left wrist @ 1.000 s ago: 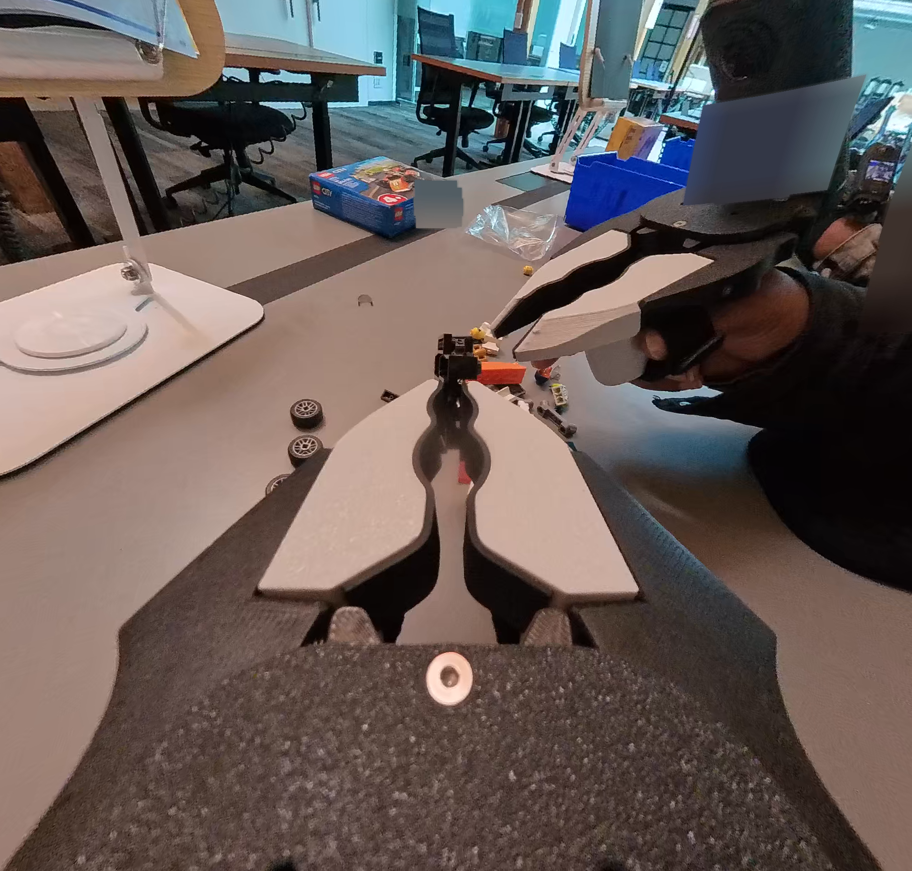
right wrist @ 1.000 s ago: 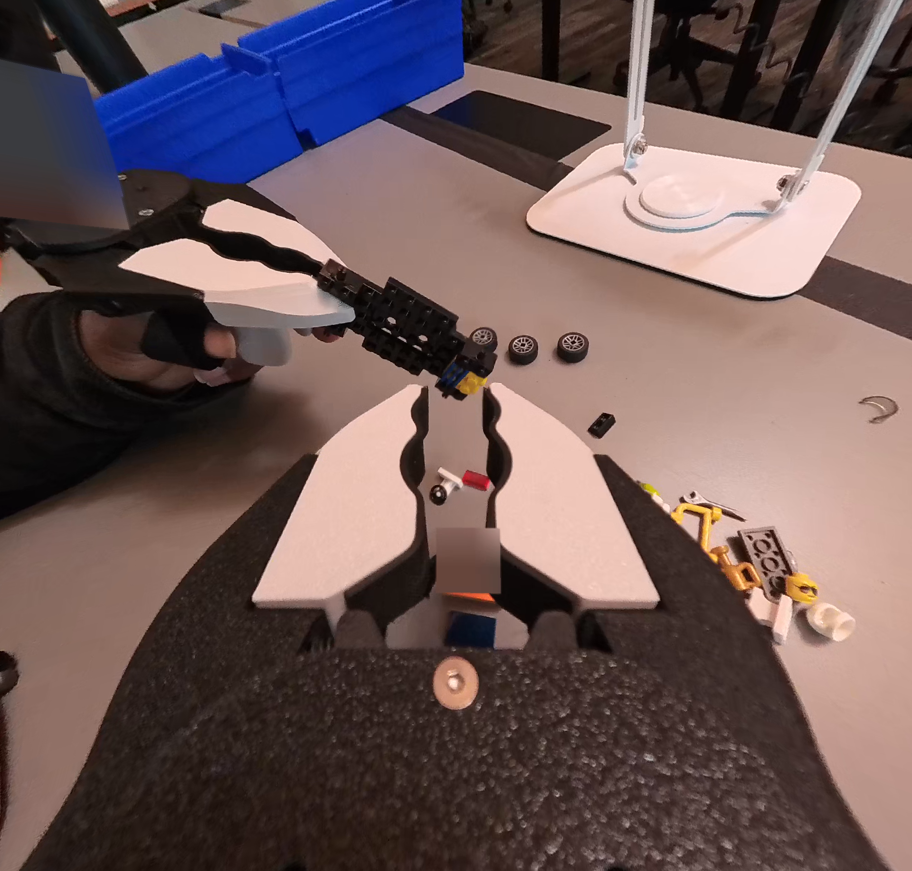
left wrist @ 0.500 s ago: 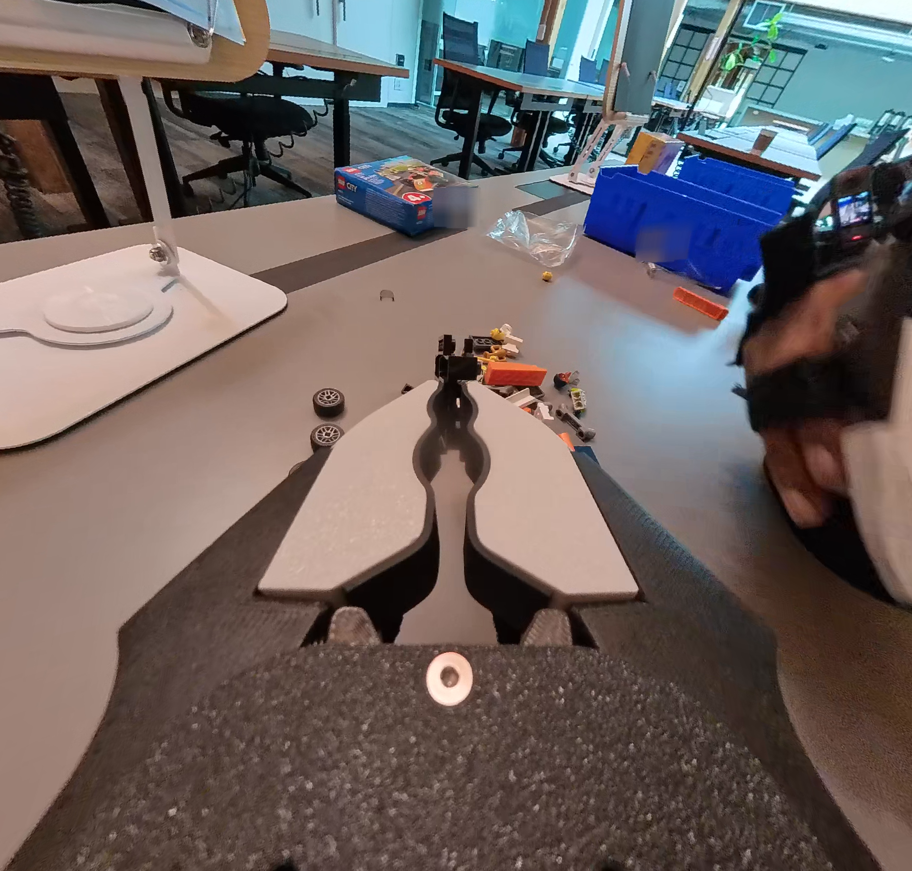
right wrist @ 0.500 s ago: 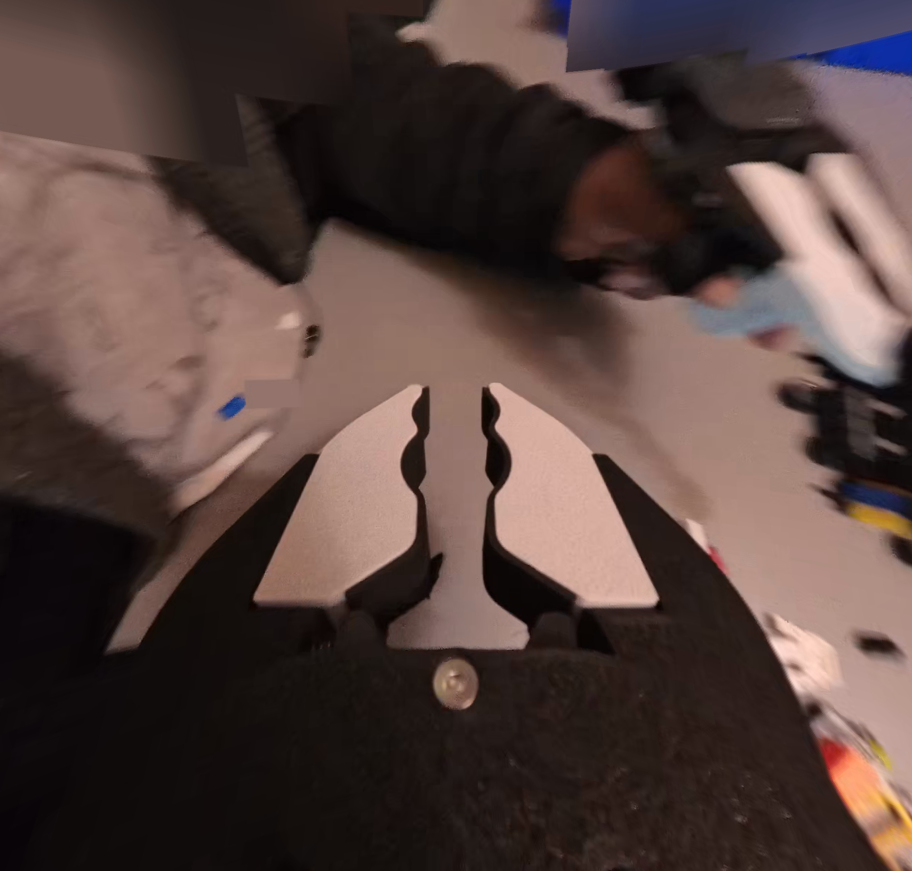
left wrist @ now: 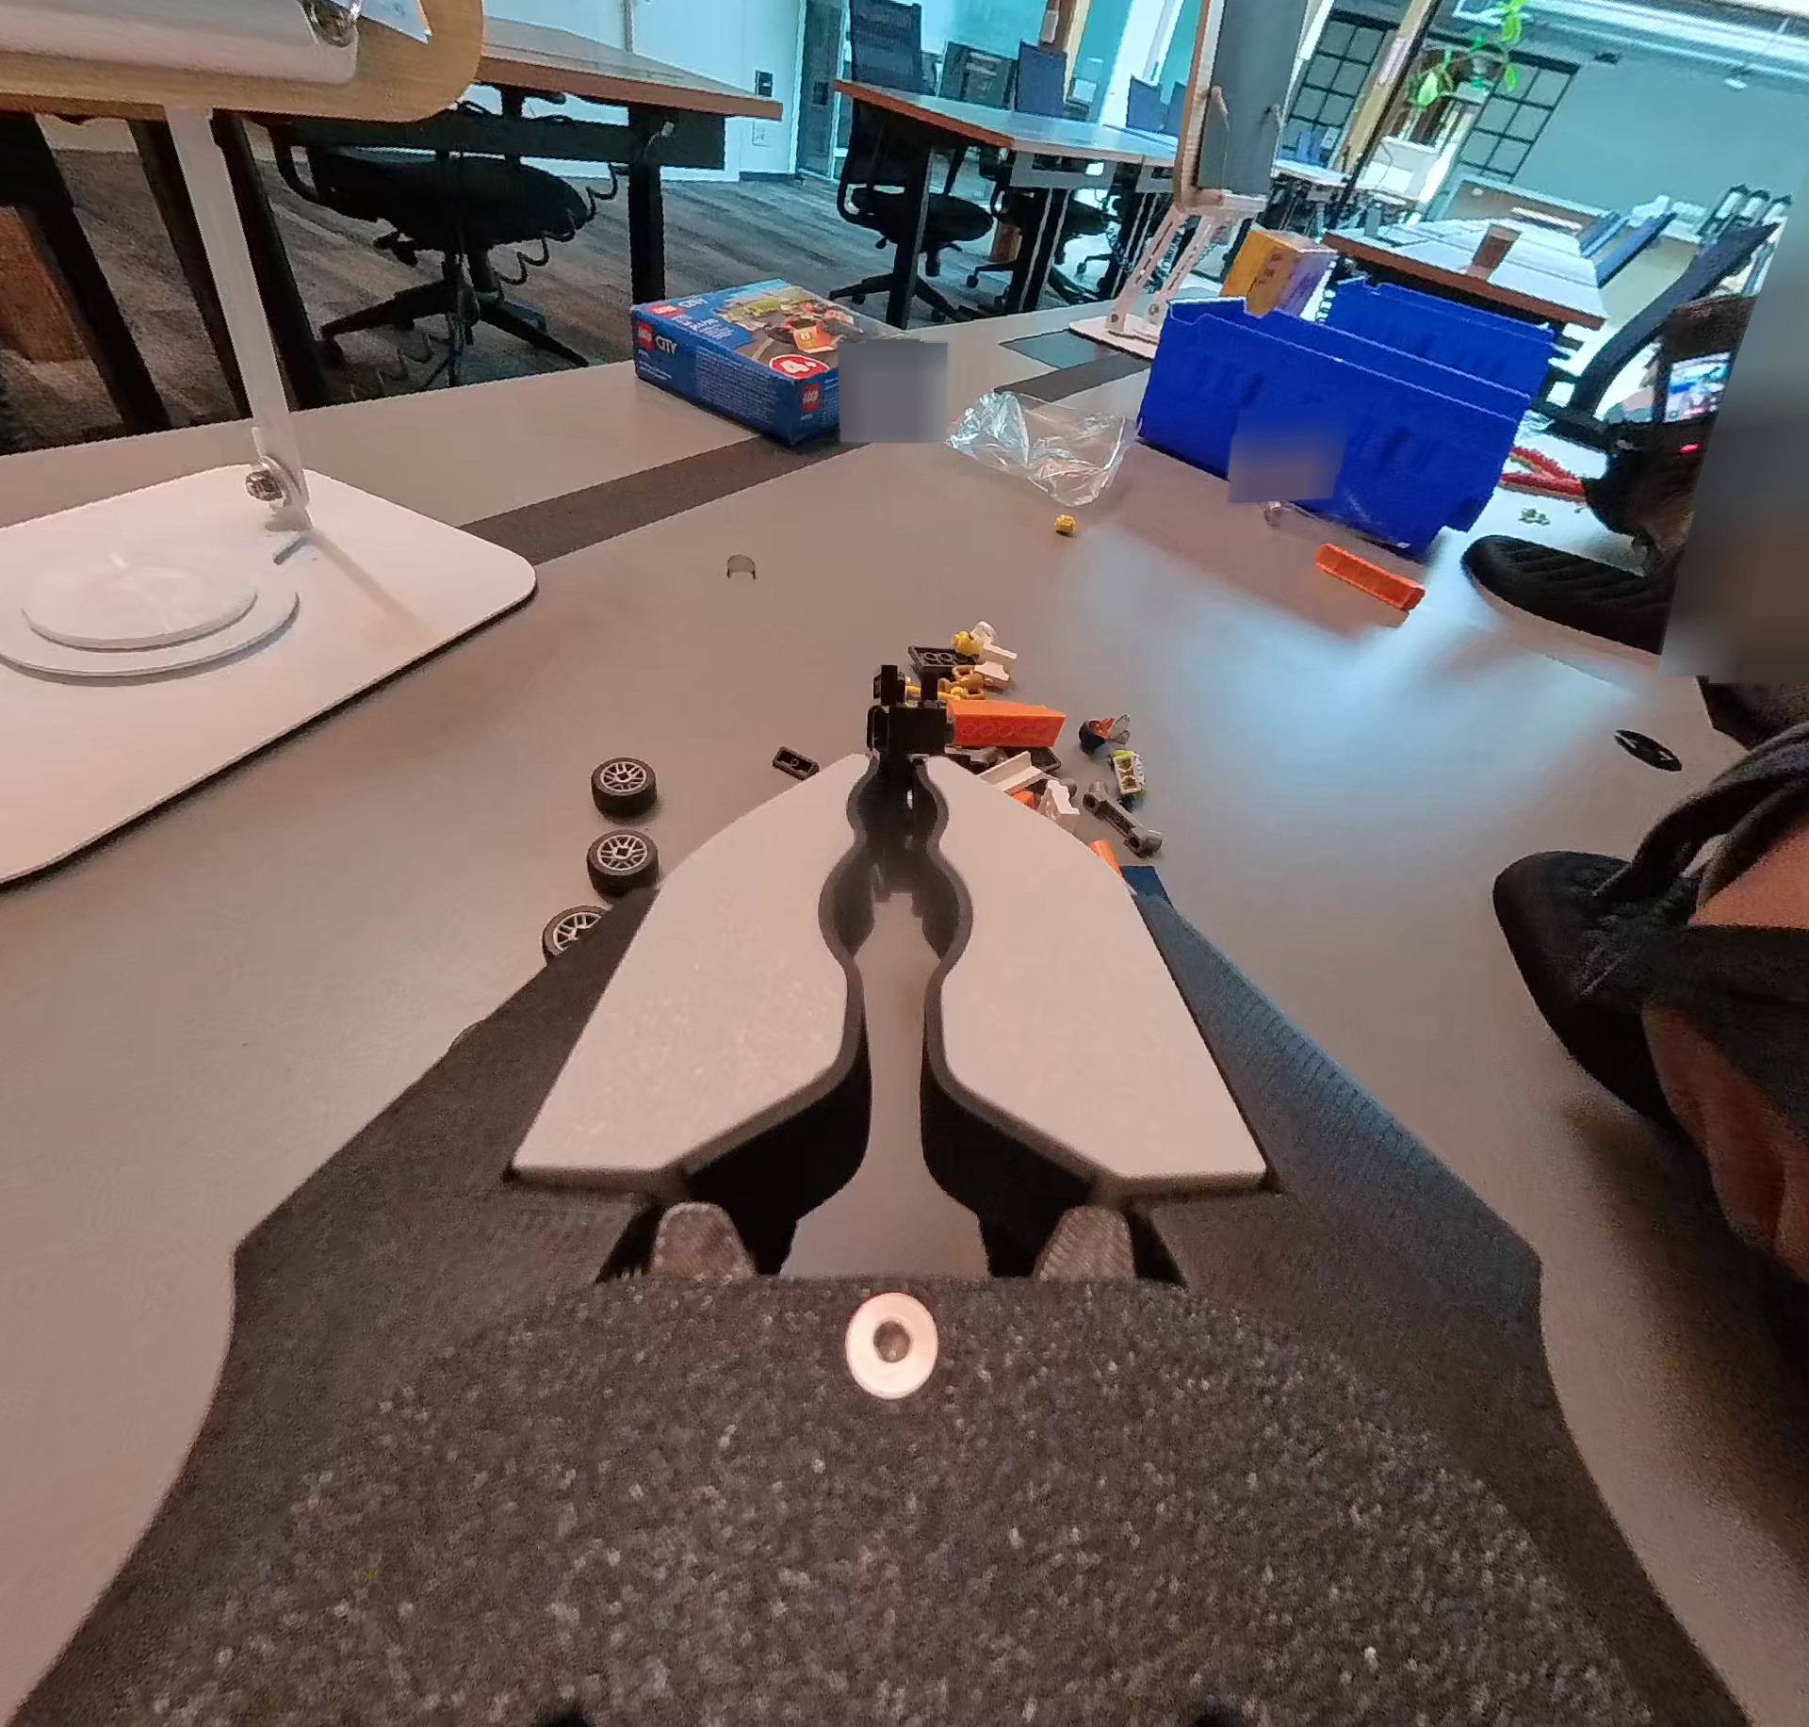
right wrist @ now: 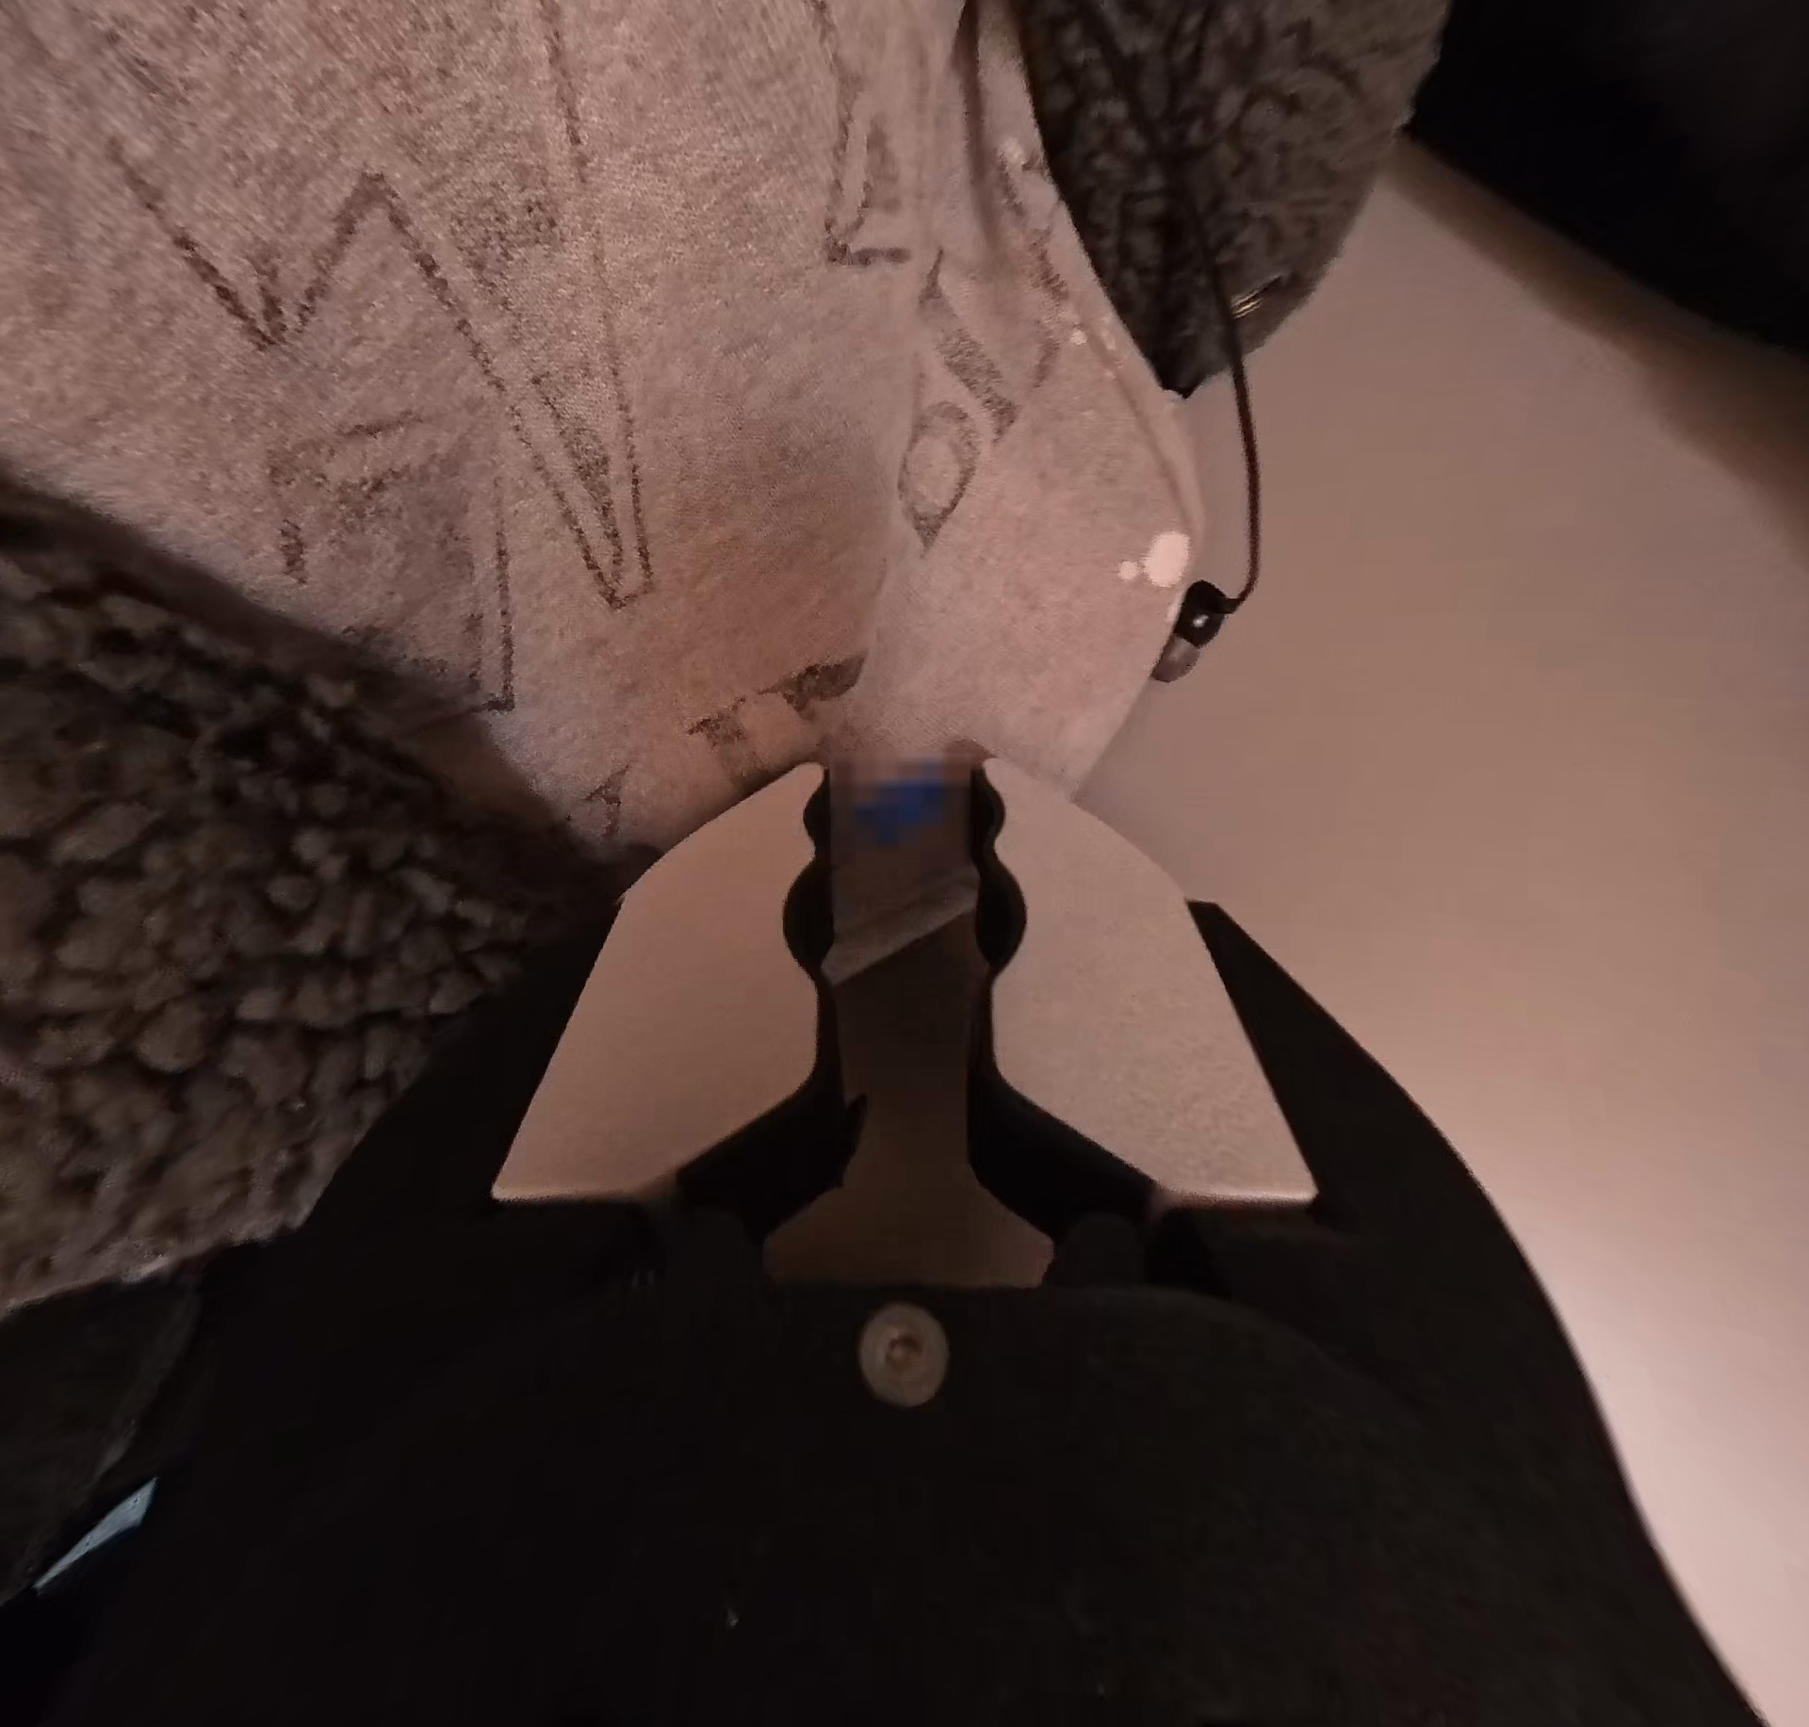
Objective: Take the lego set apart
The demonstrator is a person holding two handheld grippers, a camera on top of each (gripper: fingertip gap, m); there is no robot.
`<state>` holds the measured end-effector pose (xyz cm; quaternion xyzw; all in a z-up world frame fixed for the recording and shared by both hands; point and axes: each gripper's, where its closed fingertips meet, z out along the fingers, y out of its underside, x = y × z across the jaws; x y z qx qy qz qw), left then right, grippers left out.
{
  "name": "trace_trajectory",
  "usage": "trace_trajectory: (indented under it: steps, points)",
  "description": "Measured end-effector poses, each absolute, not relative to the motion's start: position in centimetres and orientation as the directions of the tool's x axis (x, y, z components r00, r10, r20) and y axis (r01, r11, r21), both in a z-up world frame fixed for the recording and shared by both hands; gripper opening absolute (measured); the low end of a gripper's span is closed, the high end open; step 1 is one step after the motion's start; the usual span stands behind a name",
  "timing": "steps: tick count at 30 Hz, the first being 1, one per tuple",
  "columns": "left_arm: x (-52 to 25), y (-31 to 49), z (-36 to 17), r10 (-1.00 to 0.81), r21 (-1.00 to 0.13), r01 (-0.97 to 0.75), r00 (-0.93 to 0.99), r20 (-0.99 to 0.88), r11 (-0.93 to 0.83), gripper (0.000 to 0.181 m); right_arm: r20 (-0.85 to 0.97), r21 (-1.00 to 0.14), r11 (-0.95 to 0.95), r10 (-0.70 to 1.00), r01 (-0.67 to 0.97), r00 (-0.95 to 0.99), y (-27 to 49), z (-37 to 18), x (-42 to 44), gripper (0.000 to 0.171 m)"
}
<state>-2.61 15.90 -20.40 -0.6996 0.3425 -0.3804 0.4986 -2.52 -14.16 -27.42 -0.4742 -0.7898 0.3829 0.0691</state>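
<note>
In the left wrist view my left gripper is shut on a black lego chassis that sticks out past its tips, just above the grey table. Behind it lies a pile of loose lego pieces, among them an orange brick. Three small wheels lie in a row to the left. My right gripper is open and empty. It points at a person's grey printed sweatshirt, close up, and no lego shows in its view.
A white stand base sits at the left. A lego box, a clear plastic bag and blue bins stand at the back. A loose orange brick lies near the bins. A person's sleeve is at the right. Tip to tip, the grippers are about 30 cm apart.
My right gripper has left the chassis and the pile and swung round to face the person's sweatshirt. It no longer shows in the left wrist view. My left gripper still holds the chassis.
</note>
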Motion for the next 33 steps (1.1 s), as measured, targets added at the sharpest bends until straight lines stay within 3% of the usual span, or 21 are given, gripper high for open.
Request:
trace_trajectory:
  steps: [4, 15, 17, 19, 21, 33]
  points:
    - [-2.6, 15.8, -20.4, -0.86, -0.958, -0.105, 0.474, 0.187, -0.266, 0.005, -0.305, -0.647, 0.232, 0.795, 0.727, -0.525, -14.4, -28.3, -2.2, 0.001]
    - [-2.6, 15.8, -20.3, -0.859, -0.953, -0.084, 0.461, 0.222, -0.292, 0.004, -0.138, -0.712, 0.073, 0.96, 0.698, -0.242, -5.1, -24.3, 0.8, 0.0]
    - [-2.6, 15.8, -20.4, -0.858, -0.952, -0.084, 0.461, 0.225, -0.294, 0.004, -0.15, -0.735, 0.097, 0.942, 0.671, -0.301, -6.7, -23.6, 0.5, 0.0]
    - [-2.6, 15.8, -20.5, -0.858, -0.949, -0.084, 0.457, 0.234, -0.303, 0.005, -0.205, -0.718, 0.117, 0.906, 0.686, -0.37, -9.1, -24.2, 0.0, 0.017]
    - [-2.5, 15.7, -20.6, -0.858, -0.947, -0.083, 0.452, 0.242, -0.311, 0.004, -0.267, -0.691, 0.133, 0.866, 0.71, -0.422, -11.3, -25.5, -0.4, 0.021]
    - [-2.4, 15.6, -20.7, -0.861, -0.945, -0.089, 0.446, 0.243, -0.313, 0.005, -0.347, -0.643, 0.184, 0.796, 0.744, -0.497, -14.4, -28.4, -0.6, 0.017]
